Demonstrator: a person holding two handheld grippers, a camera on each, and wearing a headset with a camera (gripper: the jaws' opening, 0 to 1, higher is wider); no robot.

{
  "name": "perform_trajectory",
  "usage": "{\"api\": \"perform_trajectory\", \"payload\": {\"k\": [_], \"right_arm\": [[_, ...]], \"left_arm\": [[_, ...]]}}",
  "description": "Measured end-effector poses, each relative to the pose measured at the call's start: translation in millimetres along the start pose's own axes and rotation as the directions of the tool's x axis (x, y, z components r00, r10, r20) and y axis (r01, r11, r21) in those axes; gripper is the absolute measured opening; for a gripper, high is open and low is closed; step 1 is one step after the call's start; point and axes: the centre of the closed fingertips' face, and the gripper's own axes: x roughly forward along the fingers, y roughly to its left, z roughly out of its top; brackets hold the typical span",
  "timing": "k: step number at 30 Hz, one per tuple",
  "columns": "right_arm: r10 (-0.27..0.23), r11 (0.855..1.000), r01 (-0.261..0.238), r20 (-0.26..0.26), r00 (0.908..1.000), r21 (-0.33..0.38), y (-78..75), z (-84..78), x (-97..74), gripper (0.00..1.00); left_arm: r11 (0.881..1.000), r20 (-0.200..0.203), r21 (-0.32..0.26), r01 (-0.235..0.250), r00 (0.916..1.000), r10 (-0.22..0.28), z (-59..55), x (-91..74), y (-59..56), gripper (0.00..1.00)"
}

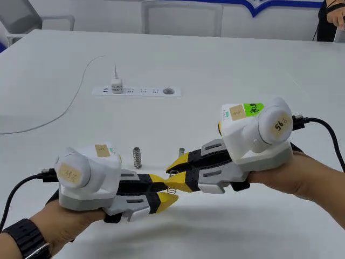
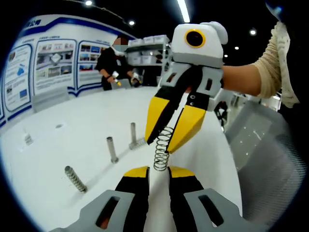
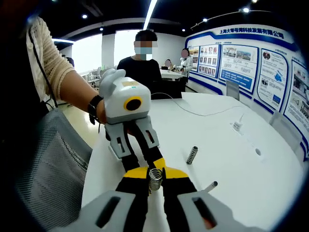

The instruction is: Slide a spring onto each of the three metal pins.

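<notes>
Left gripper (image 2: 159, 170) and right gripper (image 3: 155, 174) jaws both pinched nearly closed on one spring (image 2: 163, 145). Second spring (image 1: 137, 157) upright on bench (image 1: 215, 81).

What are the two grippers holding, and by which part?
One spring, held between them. The left gripper pinches one end and the right gripper seems closed on the other end.
</notes>
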Motion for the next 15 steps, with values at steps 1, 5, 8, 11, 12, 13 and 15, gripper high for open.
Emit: {"api": "perform_trajectory", "payload": {"k": [1, 5, 8, 11, 12, 13, 15], "right_arm": [[-0.002, 1.000, 0.002, 0.001, 1.0000, 0.002, -1.0, 0.1, -0.5, 0.11], [-0.014, 1.000, 0.014, 0.003, 0.9999, 0.007, -4.4, 0.1, -2.4, 0.11], [-0.024, 1.000, 0.024, 0.005, 0.9997, 0.011, -7.8, 0.6, -4.1, 0.11], [-0.037, 0.999, 0.037, 0.006, 0.9993, 0.013, -11.8, 1.0, -5.7, 0.11], [-0.040, 0.999, 0.040, 0.006, 0.9992, 0.014, -12.7, 0.9, -6.1, 0.11], [-0.044, 0.999, 0.044, 0.007, 0.9990, 0.014, -14.0, 1.0, -6.8, 0.11], [-0.049, 0.999, 0.049, 0.008, 0.9988, 0.017, -16.0, 1.2, -7.9, 0.12]], "left_arm": [[1.000, 0.001, 0.000, -0.004, 1.0000, 0.004, -0.4, -0.9, 0.8, 0.15], [1.000, 0.008, -0.006, -0.021, 0.9997, 0.021, -1.2, -5.0, 4.0, 0.19], [0.999, 0.015, -0.013, -0.037, 0.9992, 0.037, -2.0, -8.0, 6.8, 0.23], [0.999, 0.018, -0.020, -0.044, 0.9989, 0.044, -2.5, -10.5, 7.2, 0.26], [0.999, 0.019, -0.022, -0.046, 0.9987, 0.047, -2.9, -11.3, 7.6, 0.28], [0.998, 0.022, -0.026, -0.050, 0.9985, 0.050, -3.3, -12.7, 8.1, 0.29], [0.998, 0.024, -0.029, -0.055, 0.9982, 0.056, -3.9, -14.2, 8.7, 0.30]]}}
